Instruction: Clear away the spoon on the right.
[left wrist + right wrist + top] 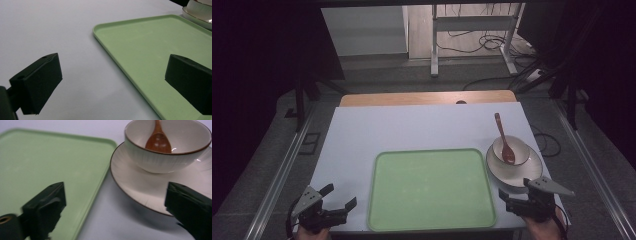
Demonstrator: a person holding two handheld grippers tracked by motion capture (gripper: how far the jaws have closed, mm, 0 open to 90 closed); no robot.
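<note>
Nothing moved onto the green tray [432, 190] yet, its surface bare in the middle of the white table [362, 135]. To its right, a white bowl [512, 149] holding a brown wooden spoon [504, 142], stacked on a white plate [532, 167]. Right gripper [517, 192] near the plate's front edge, jaws wide apart, gripping nothing. Left gripper [339, 197] at the tray's near left corner, likewise spread and empty. Probably everything left to do: grasping, lifting, placing.
</note>
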